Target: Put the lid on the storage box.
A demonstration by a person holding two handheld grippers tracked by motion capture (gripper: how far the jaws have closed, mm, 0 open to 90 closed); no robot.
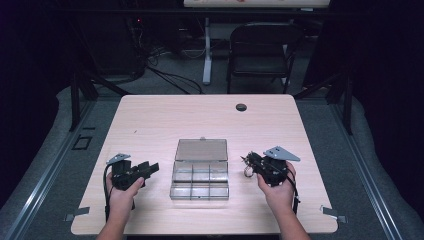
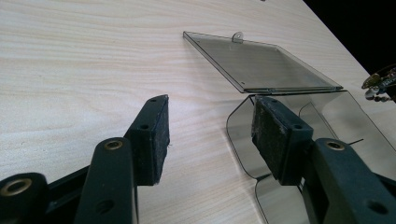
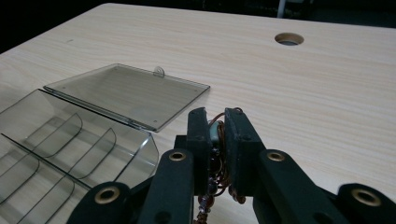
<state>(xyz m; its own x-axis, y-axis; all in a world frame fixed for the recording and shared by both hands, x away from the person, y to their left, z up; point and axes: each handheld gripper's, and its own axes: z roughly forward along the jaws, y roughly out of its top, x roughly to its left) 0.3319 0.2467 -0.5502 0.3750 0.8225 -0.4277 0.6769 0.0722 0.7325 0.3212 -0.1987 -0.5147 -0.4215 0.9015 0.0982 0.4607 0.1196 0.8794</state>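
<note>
A clear smoky plastic box [image 1: 200, 178] with several compartments lies at the table's middle front, its lid [image 1: 201, 149] folded flat behind it. My left gripper [image 1: 150, 169] is held open just left of the box; in the left gripper view its jaws [image 2: 210, 126] stand apart, with the right pad over the box's near corner [image 2: 243, 135] and nothing between them. To the right of the box, my right gripper [image 1: 250, 161] is shut on a small trinket of brown wire and beads [image 3: 215, 135]. Part of the trinket dangles below the jaws [image 1: 248, 172].
The light wooden table [image 1: 165, 115] has a round cable hole [image 1: 241, 107] near its far edge. A black folding chair [image 1: 260, 50] and cables stand on the floor beyond. Bare tabletop lies behind the lid and on both sides.
</note>
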